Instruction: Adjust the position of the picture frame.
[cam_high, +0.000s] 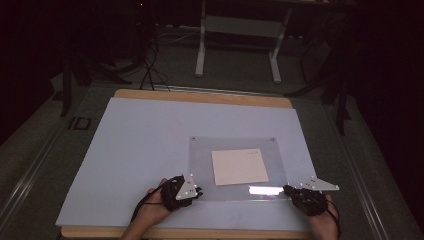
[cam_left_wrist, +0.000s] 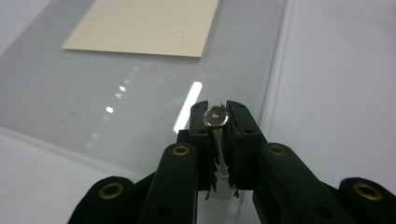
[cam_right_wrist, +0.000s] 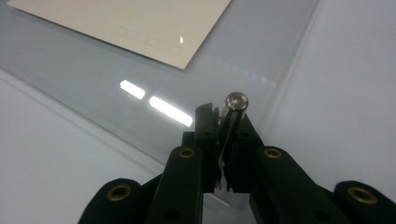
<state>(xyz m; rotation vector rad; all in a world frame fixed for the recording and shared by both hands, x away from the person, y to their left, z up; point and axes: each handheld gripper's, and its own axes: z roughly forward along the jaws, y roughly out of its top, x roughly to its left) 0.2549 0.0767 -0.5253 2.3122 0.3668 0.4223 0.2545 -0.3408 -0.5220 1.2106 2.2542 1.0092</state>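
Clear acrylic sheet (cam_high: 235, 167), square and glossy, lies flat on the pale blue mat (cam_high: 145, 150) that covers the wooden desk (cam_high: 200, 96), sitting toward the desk's near right part, with a cream paper card (cam_high: 240, 166) under or on its middle — which of the two I cannot tell. Small round silver metal studs mark its corners. At the sheet's near left corner, the left gripper (cam_high: 198, 190) is clamped tight on one short silver stud (cam_left_wrist: 216, 116); in the left gripper view the black jaws press on both sides of its shaft, the round head showing just above the tips. Over at the near right corner, the right gripper (cam_high: 288, 189) is doing the same: narrow jaws pinch a second silver stud (cam_right_wrist: 236, 103), its polished head poking up between the tips. Both hands sit low at the desk's near edge, well apart, one at each near corner of the sheet. Ceiling lights glint off the acrylic along its near edge.
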